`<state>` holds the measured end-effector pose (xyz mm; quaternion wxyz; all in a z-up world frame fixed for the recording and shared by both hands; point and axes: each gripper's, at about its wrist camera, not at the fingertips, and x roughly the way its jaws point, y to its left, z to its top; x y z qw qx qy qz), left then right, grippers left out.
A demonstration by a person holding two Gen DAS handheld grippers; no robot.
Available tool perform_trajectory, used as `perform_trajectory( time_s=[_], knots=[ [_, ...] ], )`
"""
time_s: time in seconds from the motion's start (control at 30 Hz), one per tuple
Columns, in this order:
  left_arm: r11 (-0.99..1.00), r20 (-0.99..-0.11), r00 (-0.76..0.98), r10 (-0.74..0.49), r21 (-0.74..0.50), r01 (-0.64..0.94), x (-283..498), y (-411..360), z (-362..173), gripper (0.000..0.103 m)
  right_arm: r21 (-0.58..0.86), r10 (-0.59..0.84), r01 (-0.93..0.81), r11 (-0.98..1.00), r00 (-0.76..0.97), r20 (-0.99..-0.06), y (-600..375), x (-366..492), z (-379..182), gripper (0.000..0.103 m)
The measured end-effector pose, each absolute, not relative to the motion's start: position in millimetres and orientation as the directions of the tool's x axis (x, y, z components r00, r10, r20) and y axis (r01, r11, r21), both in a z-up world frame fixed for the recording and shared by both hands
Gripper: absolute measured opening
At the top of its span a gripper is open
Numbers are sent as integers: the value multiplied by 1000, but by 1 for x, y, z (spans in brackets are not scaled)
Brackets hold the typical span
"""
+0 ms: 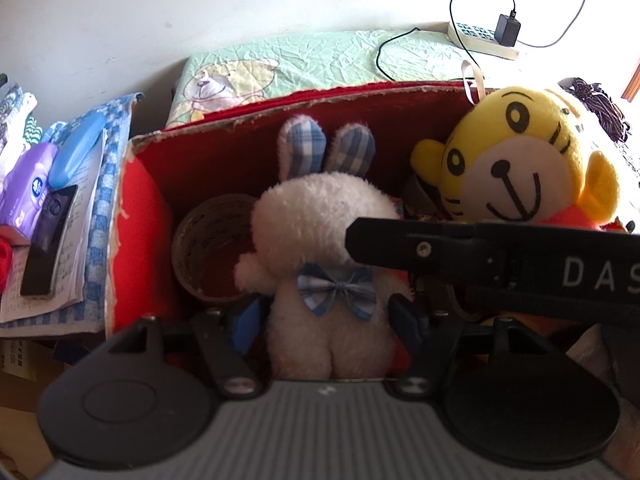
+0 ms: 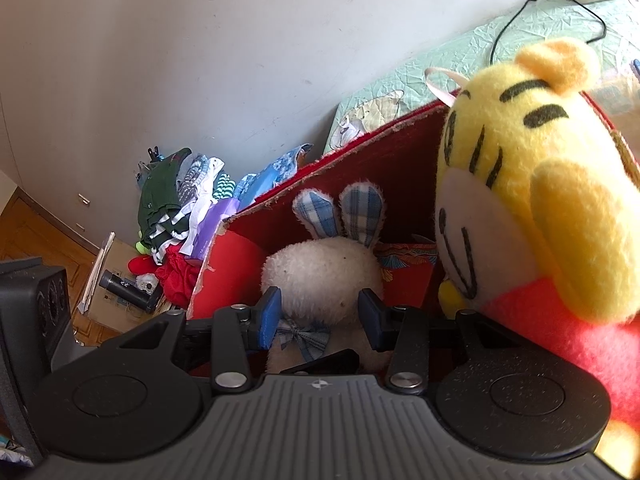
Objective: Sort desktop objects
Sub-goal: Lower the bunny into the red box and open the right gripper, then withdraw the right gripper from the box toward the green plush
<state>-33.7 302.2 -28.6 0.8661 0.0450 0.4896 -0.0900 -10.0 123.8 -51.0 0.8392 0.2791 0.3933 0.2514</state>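
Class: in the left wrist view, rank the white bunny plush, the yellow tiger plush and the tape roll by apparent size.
1. white bunny plush and yellow tiger plush: look alike; the tiger is partly hidden, so unranked.
2. tape roll: clearly smallest.

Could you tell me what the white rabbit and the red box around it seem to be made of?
White rabbit: fluffy plush pile, with woven blue plaid cloth on ears and bow. Red box: apparently cardboard with a matte red facing, since its torn rim shows pale brown, fibrous edges.
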Motion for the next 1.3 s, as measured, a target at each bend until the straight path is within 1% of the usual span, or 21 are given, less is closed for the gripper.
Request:
perform_trajectory(
  time_s=[0.1,0.17,0.27,0.47,0.53,0.67,0.8,1.1,1.3],
  knots=[
    [980,-853,510,-107,-4,198,-36,303,-27,71,670,642,-201,715,570,-513,121,-12,-50,46],
    [981,-855,508,-105,-6,192,-36,304,-26,68,672,642,-200,713,572,-511,119,-13,-50,46],
    [982,-858,502,-104,-8,191,-36,304,-26,67,670,641,-205,713,578,-505,118,-16,-48,46],
    [983,-857,508,-93,2,183,-39,303,-27,66,676,639,-218,704,610,-469,106,-28,-42,46],
    [984,-855,511,-88,6,180,-41,302,-26,65,674,635,-219,706,618,-463,101,-32,-41,41],
    [984,-849,522,-76,22,179,-46,299,-21,65,671,623,-215,709,637,-454,98,-38,-39,38],
    [984,-843,534,-63,37,174,-53,296,-17,67,671,619,-221,707,652,-438,97,-42,-37,38],
    [991,-842,538,-41,34,129,-64,296,-12,68,669,603,-231,706,692,-397,89,-59,-33,39],
    [994,-842,539,-27,36,107,-69,295,-12,72,670,593,-234,705,713,-374,81,-72,-31,39]
  ],
)
